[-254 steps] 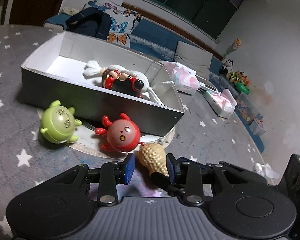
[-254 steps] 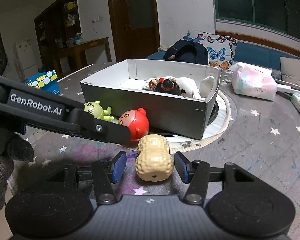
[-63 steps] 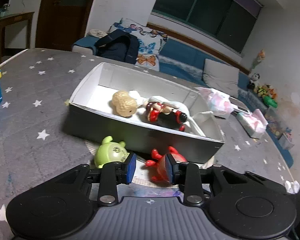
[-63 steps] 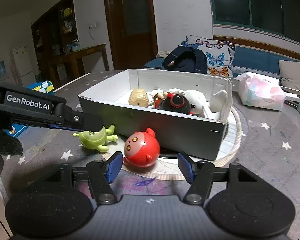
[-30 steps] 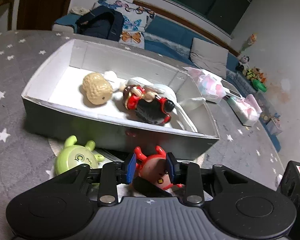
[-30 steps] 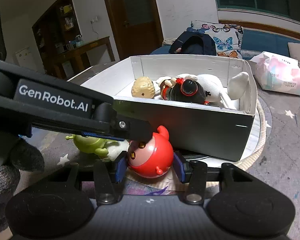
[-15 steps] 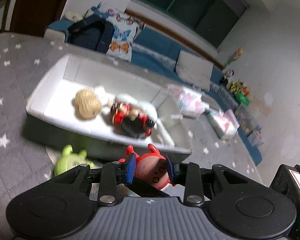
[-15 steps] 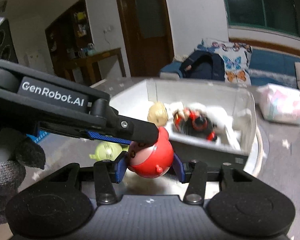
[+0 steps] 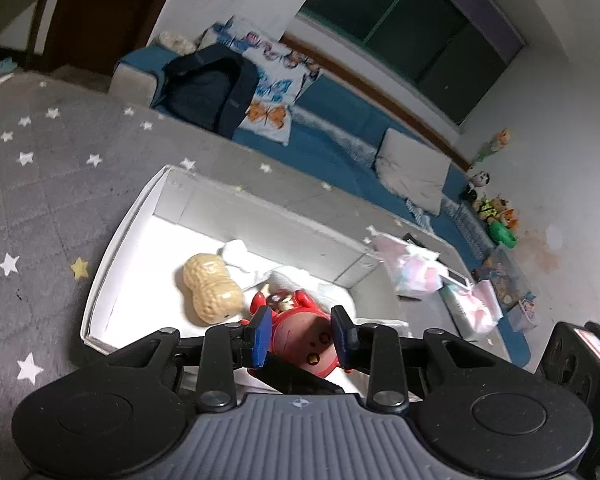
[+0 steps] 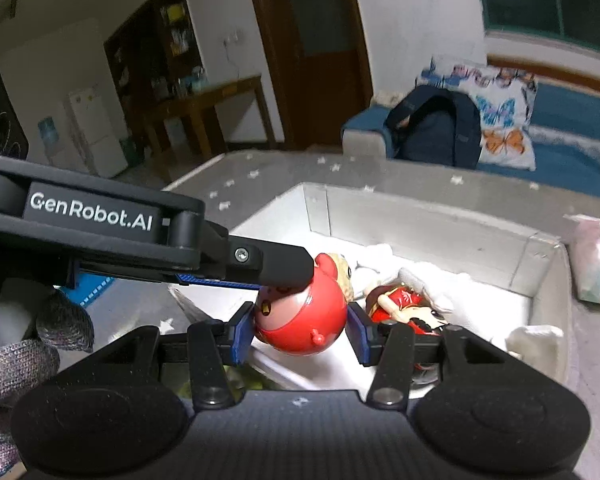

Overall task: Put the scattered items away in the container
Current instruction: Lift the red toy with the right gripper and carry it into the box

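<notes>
Red round toy (image 10: 300, 316) now lifted off tabletop, carried above near edge of white box (image 9: 100, 280); a second ago it sat outside box. Toy pinched by both: right claw (image 10: 300, 332) closed on sides, left claw (image 9: 302, 338) closed likewise. Peanut toy (image 9: 212, 292) already boxed. Release judged next.

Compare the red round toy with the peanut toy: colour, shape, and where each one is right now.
The red round toy is glossy red and ball-shaped; the peanut toy is tan, two-lobed and textured. The red toy is clamped between both grippers above the box; the peanut lies loose on the box floor. Both are small figures with faces.
</notes>
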A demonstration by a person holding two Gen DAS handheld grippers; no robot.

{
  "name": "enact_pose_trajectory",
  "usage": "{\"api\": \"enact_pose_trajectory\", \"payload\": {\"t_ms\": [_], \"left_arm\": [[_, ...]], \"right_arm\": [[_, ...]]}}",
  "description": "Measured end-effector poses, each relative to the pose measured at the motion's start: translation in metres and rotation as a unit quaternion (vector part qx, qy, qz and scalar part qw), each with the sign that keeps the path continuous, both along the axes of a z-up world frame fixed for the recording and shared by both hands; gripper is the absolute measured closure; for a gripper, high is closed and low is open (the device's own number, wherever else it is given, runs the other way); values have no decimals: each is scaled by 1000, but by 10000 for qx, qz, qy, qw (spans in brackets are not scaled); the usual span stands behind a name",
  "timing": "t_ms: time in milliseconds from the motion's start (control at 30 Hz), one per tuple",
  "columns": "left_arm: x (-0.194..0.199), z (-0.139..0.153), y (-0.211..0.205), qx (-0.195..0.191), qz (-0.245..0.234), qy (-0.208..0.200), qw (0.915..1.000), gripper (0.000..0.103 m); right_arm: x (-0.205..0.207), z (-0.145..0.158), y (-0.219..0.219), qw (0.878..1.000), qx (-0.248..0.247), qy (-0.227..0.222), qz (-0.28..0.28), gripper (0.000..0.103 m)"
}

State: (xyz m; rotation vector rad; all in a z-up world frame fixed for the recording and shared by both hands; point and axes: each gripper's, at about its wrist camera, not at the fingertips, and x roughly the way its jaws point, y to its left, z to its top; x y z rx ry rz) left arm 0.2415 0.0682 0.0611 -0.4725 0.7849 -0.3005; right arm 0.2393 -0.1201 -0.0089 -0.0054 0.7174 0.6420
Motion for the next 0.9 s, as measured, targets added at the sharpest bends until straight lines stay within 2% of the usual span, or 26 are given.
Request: {"api": "enact_pose_trajectory", "payload": {"t_ms": [267,900], "left_arm": [[25,-24,10,-77,13,335,9994,69],[36,-39,24,-30,206,473,9987,68]], "right_arm": [[28,-20,12,9986,-277,420,171,54],[45,-32,56,9908,-1152,272,658,54]]}}
